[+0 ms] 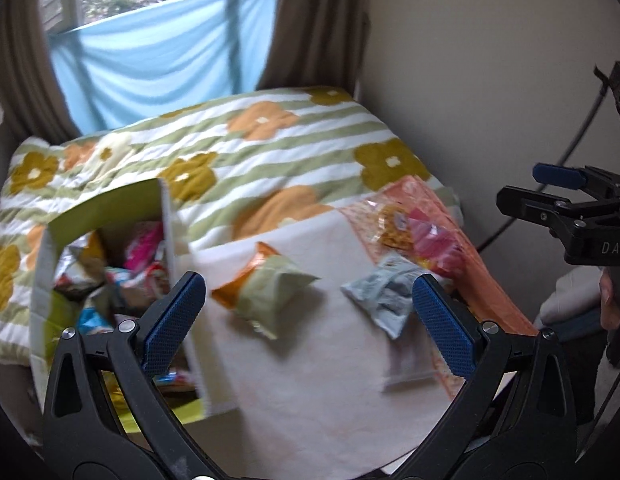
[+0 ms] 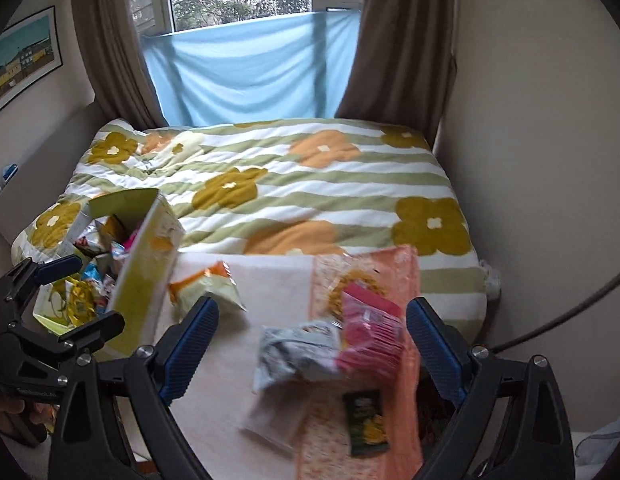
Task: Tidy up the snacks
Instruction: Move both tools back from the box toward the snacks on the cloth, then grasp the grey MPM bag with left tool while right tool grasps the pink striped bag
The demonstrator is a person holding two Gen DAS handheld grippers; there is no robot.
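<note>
Two black grippers with blue ribbed pads hang over a bed (image 2: 349, 184) covered by a green-and-white striped quilt with orange and mustard flowers. The left gripper (image 1: 308, 312) has its jaws spread wide with nothing between the pads, and the right gripper (image 2: 311, 344) is likewise wide apart and holds nothing. On the near part of the bed lies one pale cream cloth (image 1: 310, 380), and along its right edge one orange patterned cloth (image 2: 393, 268). On the cream cloth, loose, lie two snack bags: one pale green and orange crinkled snack bag (image 1: 266, 284) towards the left, and one grey-white foil snack bag (image 2: 294, 348) to the right, well apart from the first. On the orange cloth there is one pink packet (image 2: 369, 336) just beside the grey-white bag, one yellow snack pack (image 1: 393, 224) behind it, and one small dark green packet (image 2: 367, 420) nearer the camera. At the left stands one open yellow-green cardboard box (image 1: 166, 216), crammed with mixed snack wrappers too jumbled and blurred to count. Behind the bed hang two brown curtains (image 2: 110, 40) and one light blue sheet (image 2: 250, 68) across the window.
</note>
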